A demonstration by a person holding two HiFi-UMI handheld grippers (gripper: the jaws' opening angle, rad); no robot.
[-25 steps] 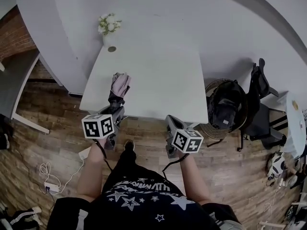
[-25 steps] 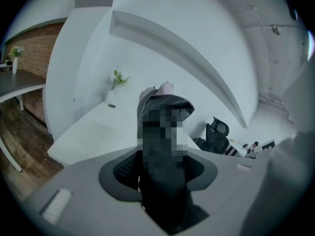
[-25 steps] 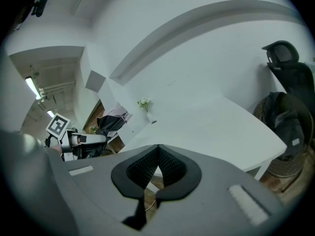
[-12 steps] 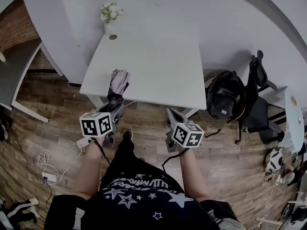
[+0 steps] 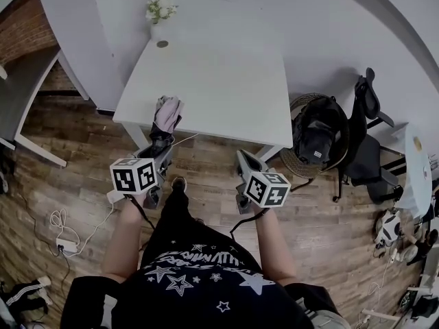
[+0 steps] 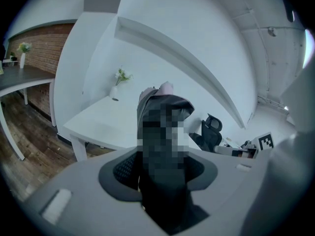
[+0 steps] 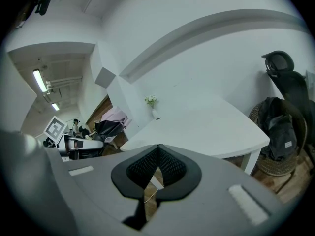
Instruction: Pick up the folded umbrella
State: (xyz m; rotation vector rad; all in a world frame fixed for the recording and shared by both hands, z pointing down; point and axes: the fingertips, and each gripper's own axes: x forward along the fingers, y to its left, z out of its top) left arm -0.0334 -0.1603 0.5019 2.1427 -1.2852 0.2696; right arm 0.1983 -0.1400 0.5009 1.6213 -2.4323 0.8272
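Left gripper (image 5: 162, 155) has its fingers clamped on the dark near end of the folded umbrella (image 5: 167, 115), which is black fabric with a pale pink section. Right gripper (image 5: 244, 159) sits beside it, fingers together with nothing in them. The umbrella is off the white rectangular tabletop (image 5: 219, 81), held in the air at its near left edge with the pink end pointing out over that edge. Main risk as I read it: the grip is at one end and most of the length sticks out past the fingers, so a quick swing can make it pivot or droop in the pads. The fabric looks loosely bundled, and I can't tell if a strap holds it, so a fold could flop open and drag. The pink tip is near the tabletop edge; a dip or forward push would knock it and lever it out of the grip. There's no backup, since the right one is empty. The white vase of pale flowers (image 5: 159, 20) at the tabletop's far left is well apart, low risk.
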